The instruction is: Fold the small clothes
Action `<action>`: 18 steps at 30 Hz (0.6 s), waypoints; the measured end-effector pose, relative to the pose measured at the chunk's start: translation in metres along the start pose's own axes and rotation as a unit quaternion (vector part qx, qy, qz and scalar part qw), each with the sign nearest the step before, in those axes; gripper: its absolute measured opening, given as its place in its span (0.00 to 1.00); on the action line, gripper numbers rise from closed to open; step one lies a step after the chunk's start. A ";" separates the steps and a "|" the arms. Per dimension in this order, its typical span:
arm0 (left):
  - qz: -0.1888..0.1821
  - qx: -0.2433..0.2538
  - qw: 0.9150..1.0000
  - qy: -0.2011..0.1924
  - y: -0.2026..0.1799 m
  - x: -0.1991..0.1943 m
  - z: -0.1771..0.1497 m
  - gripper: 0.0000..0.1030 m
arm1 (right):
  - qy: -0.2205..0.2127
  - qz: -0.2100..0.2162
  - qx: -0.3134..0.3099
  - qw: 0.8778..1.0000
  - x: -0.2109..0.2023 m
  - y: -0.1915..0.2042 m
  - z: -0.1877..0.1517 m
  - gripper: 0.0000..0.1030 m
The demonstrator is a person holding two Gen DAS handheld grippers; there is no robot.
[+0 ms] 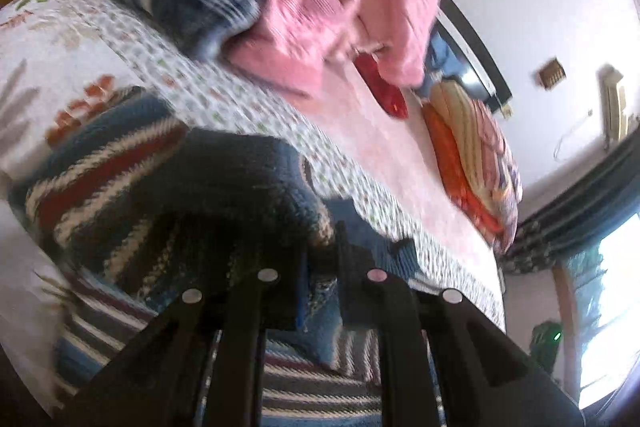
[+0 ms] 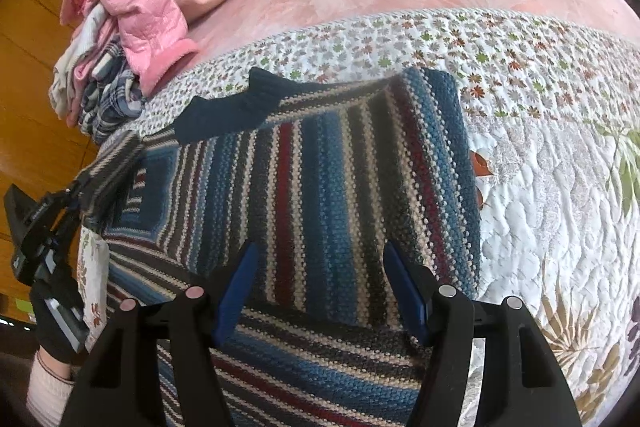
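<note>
I judge I am partway through this fold: the striped knit sweater [image 2: 340,187] lies on the floral quilt [image 2: 540,167] near the bed's edge, its body already doubled into a rough rectangle with one dark-cuffed sleeve [image 2: 232,107] laid across the top, but the left side is lifted rather than flat. Beyond it a pile of clothes [image 2: 132,27], pink quilted pieces over a blue plaid one, waits at the far left of the bed, so I reckon most of the job is left. My left gripper [image 1: 320,259] has its jaws drawn close together on a fold of the sweater, knit bunched between the fingers and draped over them; the right wrist view shows that same gripper at the sweater's left edge, holding striped fabric raised off the quilt. My right gripper [image 2: 324,283] is spread wide, blue pads [image 2: 236,287] well apart, poised just above the sweater's near part and gripping nothing; I cannot tell whether the tips touch the knit.
</note>
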State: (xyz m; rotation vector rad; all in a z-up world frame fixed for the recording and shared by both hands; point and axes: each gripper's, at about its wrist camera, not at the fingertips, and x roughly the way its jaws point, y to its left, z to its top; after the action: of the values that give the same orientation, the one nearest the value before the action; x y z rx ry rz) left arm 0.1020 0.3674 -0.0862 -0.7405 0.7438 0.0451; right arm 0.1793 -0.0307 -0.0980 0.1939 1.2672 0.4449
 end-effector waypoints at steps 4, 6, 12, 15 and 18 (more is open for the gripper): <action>0.022 0.004 0.999 0.023 -0.003 0.025 -0.016 0.11 | 0.000 0.001 -0.005 1.000 -0.001 0.003 0.001 0.64; 0.031 0.005 0.999 0.034 -0.001 0.034 -0.019 0.11 | -0.001 0.003 -0.005 1.000 -0.001 0.004 0.002 0.64; 0.067 0.019 0.993 0.097 0.008 0.055 -0.034 0.23 | 0.002 0.001 -0.002 1.000 0.001 0.004 0.003 0.64; 0.080 0.024 0.987 0.136 0.011 0.049 -0.043 0.31 | 0.008 -0.003 -0.005 1.000 0.005 0.004 0.000 0.64; 0.082 0.024 0.978 0.188 0.008 0.027 -0.047 0.44 | 0.019 -0.010 -0.017 1.000 0.012 0.009 -0.004 0.64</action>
State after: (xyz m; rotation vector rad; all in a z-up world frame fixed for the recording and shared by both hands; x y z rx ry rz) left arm 0.0919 0.3380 -0.1314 -0.6475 1.1631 0.0371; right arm 0.1764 -0.0178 -0.1060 0.1442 1.2973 0.4550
